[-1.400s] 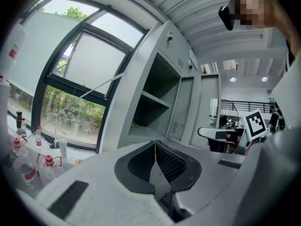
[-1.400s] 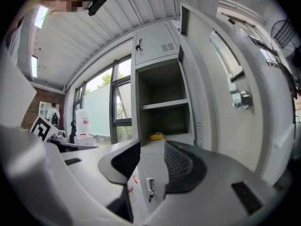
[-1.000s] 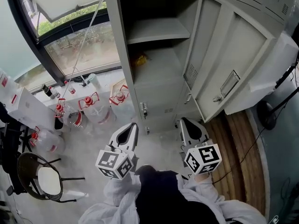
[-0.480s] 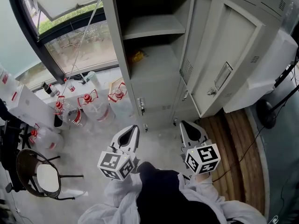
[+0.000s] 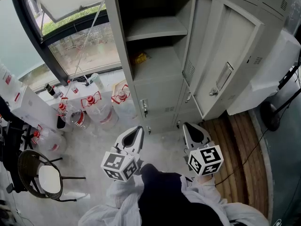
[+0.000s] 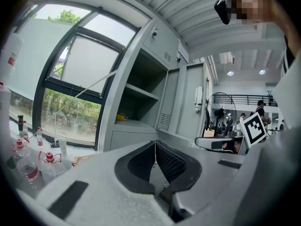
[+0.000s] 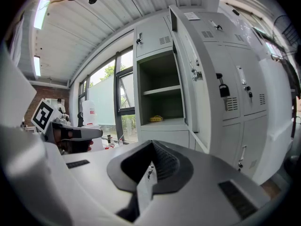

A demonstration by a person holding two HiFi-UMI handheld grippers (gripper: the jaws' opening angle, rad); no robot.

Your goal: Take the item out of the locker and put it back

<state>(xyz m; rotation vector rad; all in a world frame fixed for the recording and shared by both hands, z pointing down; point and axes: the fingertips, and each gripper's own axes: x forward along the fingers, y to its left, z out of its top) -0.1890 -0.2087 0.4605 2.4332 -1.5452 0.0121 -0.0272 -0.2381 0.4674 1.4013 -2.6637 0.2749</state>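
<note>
Left claw: the left claw (image 6: 154, 144) has its jaws pressed together at the tips, with nothing between them. It is held low in front of the person and points toward the locker.
Right claw: the right claw (image 7: 151, 147) is closed in the same way and carries nothing. In the head view it sits level with the left one, a gap between them.
Marker cubes: the left cube (image 5: 119, 166) and the right cube (image 5: 205, 160) sit at the rear of the claws, just ahead of pale sleeves.
Locker: a grey metal locker (image 5: 157, 91) stands ahead of both claws, well apart from them, with its upper compartment open.
Door: the door (image 5: 225, 65) is swung out to the right, beyond the right claw.
Item: a small yellow item (image 5: 140, 58) lies on the floor of the open compartment, under the inner shelf (image 5: 157, 28) and toward the back left. Neither claw touches it.
Floor: red-capped water jugs (image 5: 96, 109) stand left of the locker, below the window (image 5: 80, 41). A round chair (image 5: 40, 179) stands at the far left. A strip of wooden boards (image 5: 235, 135) runs on the right.
</note>
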